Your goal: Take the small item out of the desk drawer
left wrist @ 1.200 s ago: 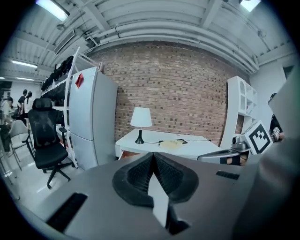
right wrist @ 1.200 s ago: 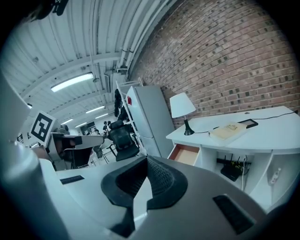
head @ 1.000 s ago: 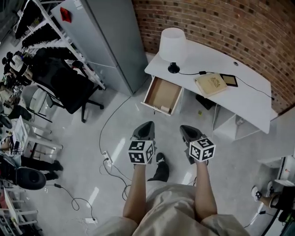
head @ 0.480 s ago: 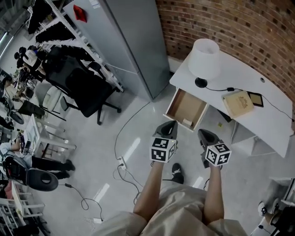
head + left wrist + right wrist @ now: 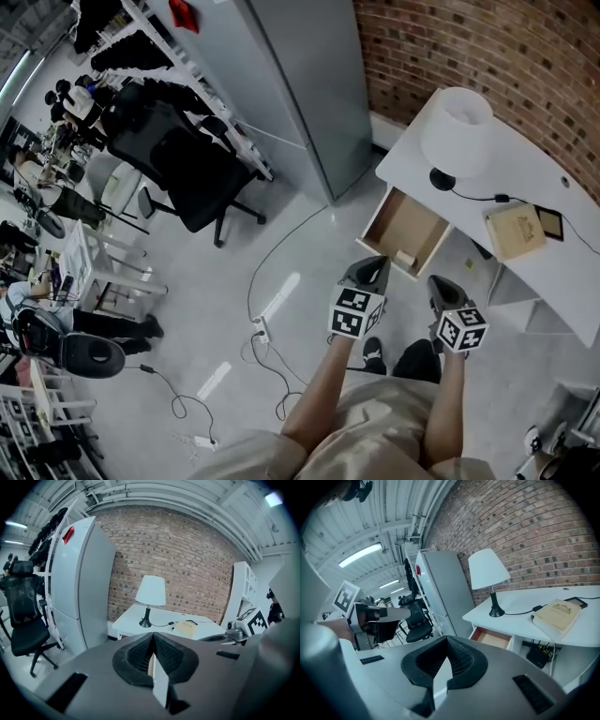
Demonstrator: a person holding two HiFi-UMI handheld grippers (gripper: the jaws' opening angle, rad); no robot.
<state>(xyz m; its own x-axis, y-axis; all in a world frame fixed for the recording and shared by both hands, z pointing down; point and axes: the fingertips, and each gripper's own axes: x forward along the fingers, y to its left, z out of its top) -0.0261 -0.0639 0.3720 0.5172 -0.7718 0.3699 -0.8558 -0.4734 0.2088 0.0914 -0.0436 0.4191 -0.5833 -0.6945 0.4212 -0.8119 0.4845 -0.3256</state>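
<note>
Grippers: left gripper (image 5: pixel 367 272) and right gripper (image 5: pixel 441 287) both closed, empty.
Small item (image 5: pixel 405 257): pale block inside the open drawer (image 5: pixel 401 223), by its front edge.
Handling: probably light and rigid; pinch its narrow sides.

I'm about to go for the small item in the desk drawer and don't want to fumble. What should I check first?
1. The drawer is open: ok, it is pulled well out.
2. The small item is in sight: ok, it lies near the drawer's front wall.
3. The left tongs are open: not ok, shut and empty.
4. The right tongs are open: not ok, shut and empty.
5. Tongs at the drawer: not ok, both are short of it.
</note>
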